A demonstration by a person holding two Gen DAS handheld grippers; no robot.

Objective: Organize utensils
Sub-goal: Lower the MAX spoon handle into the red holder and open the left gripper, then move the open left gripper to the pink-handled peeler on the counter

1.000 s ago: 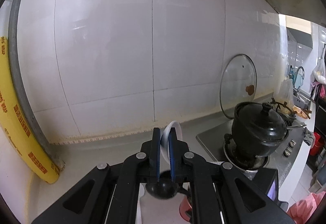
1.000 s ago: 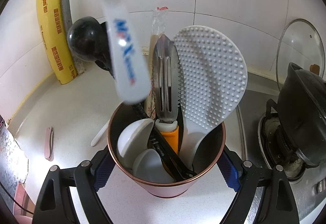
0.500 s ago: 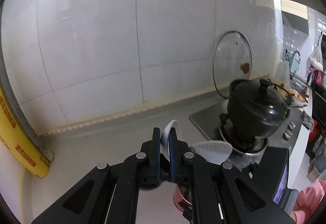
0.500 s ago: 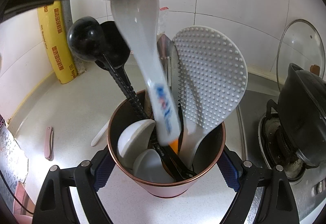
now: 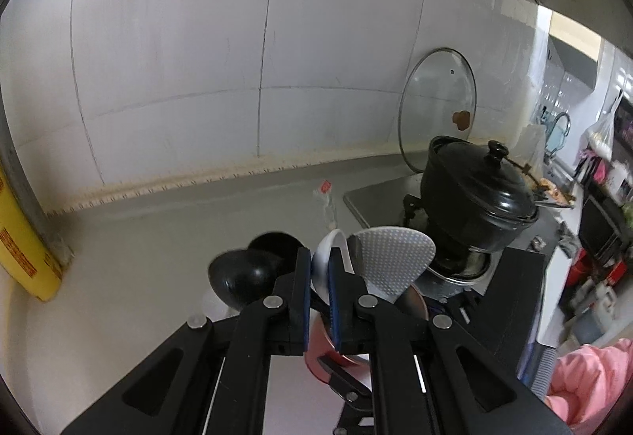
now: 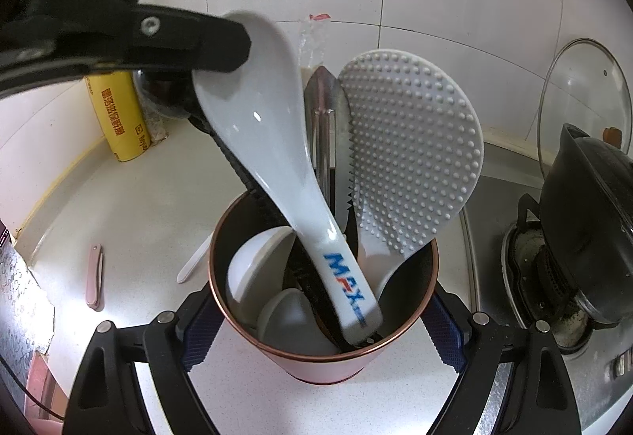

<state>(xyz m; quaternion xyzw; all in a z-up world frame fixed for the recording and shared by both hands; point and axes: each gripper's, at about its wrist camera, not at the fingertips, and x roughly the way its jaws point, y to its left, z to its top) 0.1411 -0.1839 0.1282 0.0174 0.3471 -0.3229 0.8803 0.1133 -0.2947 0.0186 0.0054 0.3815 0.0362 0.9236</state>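
Note:
A pink utensil holder with a copper rim stands on the white counter, and my right gripper is shut on its sides. My left gripper comes in from the upper left, shut on the bowl of a white ceramic spoon with blue and red lettering. The spoon's handle slants down into the holder. Inside also stand a dimpled white rice paddle, a serrated metal tool, a black ladle and two white spoons. In the left wrist view my left gripper pinches the spoon above the holder.
A black lidded pot sits on the stove at right, with a glass lid leaning on the tiled wall. A yellow wrap roll stands in the left corner. A pink stick and a white utensil lie on the counter.
My left gripper has come down with the white spoon, and its handle has gone from above the holder into it. The right gripper and the holder have kept still.

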